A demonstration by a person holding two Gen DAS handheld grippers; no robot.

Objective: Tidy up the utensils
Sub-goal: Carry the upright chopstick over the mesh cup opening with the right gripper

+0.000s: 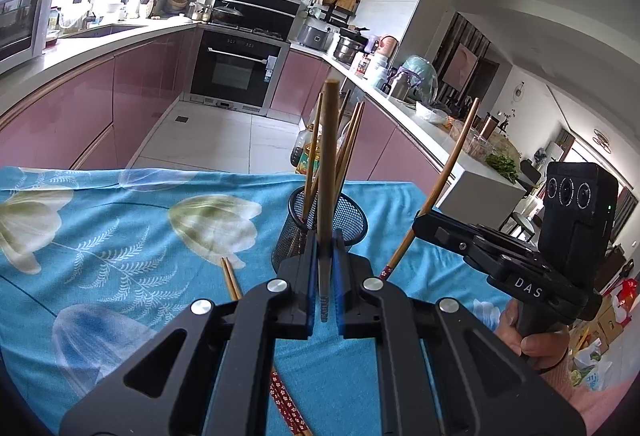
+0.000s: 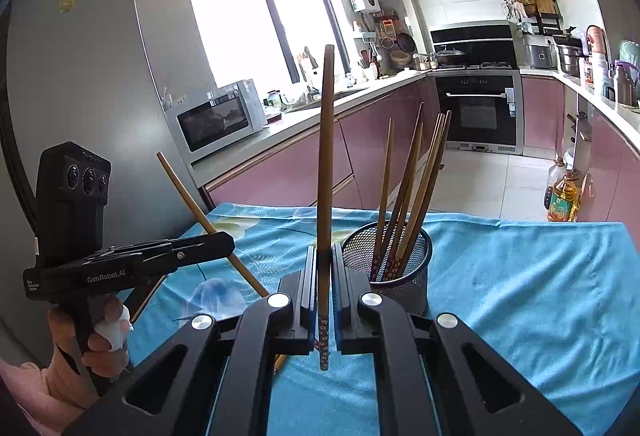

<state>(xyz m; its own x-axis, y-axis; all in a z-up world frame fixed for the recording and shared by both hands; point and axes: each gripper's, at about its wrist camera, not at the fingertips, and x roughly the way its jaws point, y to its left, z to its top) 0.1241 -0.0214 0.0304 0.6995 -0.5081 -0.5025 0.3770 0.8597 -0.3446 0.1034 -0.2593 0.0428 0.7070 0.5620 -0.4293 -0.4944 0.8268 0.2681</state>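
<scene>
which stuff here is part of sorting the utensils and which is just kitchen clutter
Part of the job:
- chopstick in the left tool
- chopstick in the right tool
- mesh holder with chopsticks standing in it
- loose chopsticks on the cloth

Just lying about:
- microwave
- oil bottles on the floor
- oven

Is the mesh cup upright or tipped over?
Upright: the mesh cup stands on the cloth, rim up, chopsticks leaning inside.
</scene>
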